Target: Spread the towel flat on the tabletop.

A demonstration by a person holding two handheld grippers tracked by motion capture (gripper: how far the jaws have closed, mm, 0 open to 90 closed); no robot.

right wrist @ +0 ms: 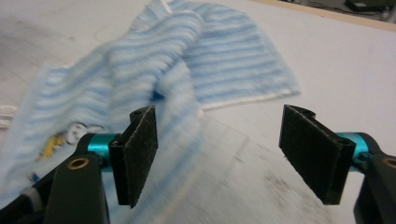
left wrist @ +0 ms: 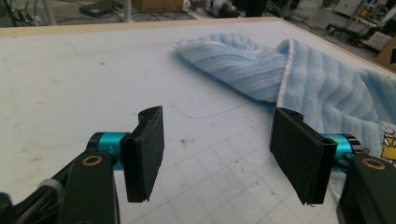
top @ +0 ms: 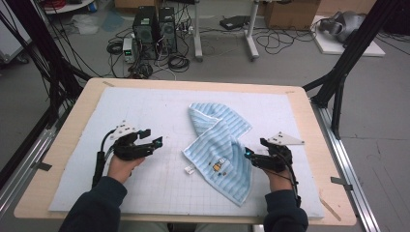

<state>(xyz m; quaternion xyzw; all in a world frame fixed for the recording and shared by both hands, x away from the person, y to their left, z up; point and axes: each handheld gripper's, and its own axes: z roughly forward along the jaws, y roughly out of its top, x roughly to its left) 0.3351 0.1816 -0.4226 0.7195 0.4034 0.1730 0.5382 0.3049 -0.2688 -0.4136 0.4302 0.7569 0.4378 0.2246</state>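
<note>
A light blue striped towel [top: 223,145] lies crumpled and partly folded over itself on the white mat [top: 145,106], right of centre. A small cartoon print sits near its front edge. My left gripper [top: 152,137] is over bare mat to the towel's left, open, with nothing between its pads. In the left gripper view the towel [left wrist: 322,93] lies ahead and to the right of the open left gripper [left wrist: 218,114]. My right gripper [top: 255,149] is at the towel's right edge, open. In the right gripper view the towel [right wrist: 224,60] lies ahead, blurred near the left pad [right wrist: 137,154], with my right gripper [right wrist: 219,114] holding nothing.
The mat covers a wooden table [top: 309,125]. A small white label [top: 189,169] lies on the mat by the towel's front left corner. Black frame struts [top: 345,58] stand at both far corners. Computers [top: 154,29] and cables sit on the floor beyond.
</note>
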